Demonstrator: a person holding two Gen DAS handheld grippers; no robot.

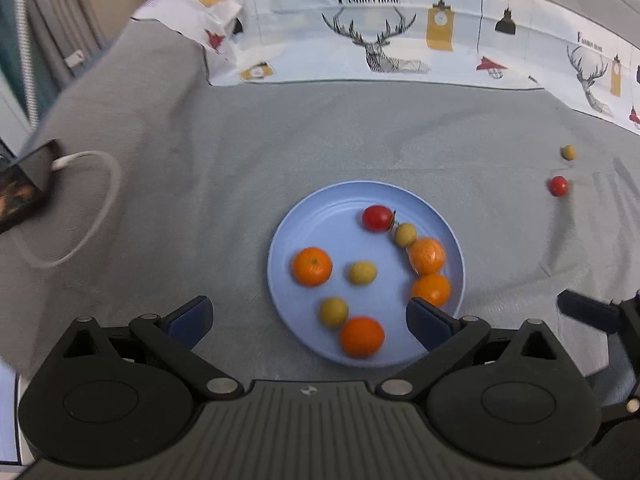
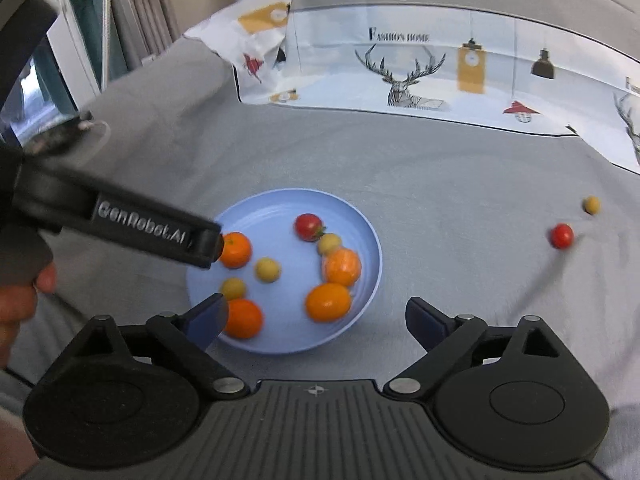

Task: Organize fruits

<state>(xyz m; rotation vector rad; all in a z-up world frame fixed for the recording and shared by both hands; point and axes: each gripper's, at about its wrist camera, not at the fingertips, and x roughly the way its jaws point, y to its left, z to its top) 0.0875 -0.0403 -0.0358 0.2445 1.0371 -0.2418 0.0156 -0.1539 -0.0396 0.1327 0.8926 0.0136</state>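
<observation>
The left gripper (image 1: 308,320) has its two blue pads spread wide, and nothing sits between them. It hangs over the near edge of a light blue plate (image 1: 312,216). The right gripper (image 2: 316,320) is spread wide too and holds nothing. The plate (image 2: 276,208) lies just ahead of it and a bit to its left.

On the plate, ahead of the left gripper, lie four oranges, three small yellow-green fruits and one red tomato (image 1: 377,218). One orange (image 1: 362,336) is closest, just in front of the pads, touching a yellow-green fruit (image 1: 333,312). Another orange (image 1: 312,266) sits alone further ahead, with a yellow-green fruit (image 1: 362,273) beside it. Two more oranges (image 1: 427,255) touch each other by the plate's right rim. The third yellow-green fruit (image 1: 405,234) sits between them and the tomato.

Two fruits lie off the plate on the grey cloth (image 1: 200,160), far to the right of both grippers: a red tomato (image 2: 561,235) and a small yellow-green fruit (image 2: 591,204) just past it. They are well apart from the plate.

A cloth with deer pictures (image 1: 380,40) lies at the far side.
</observation>
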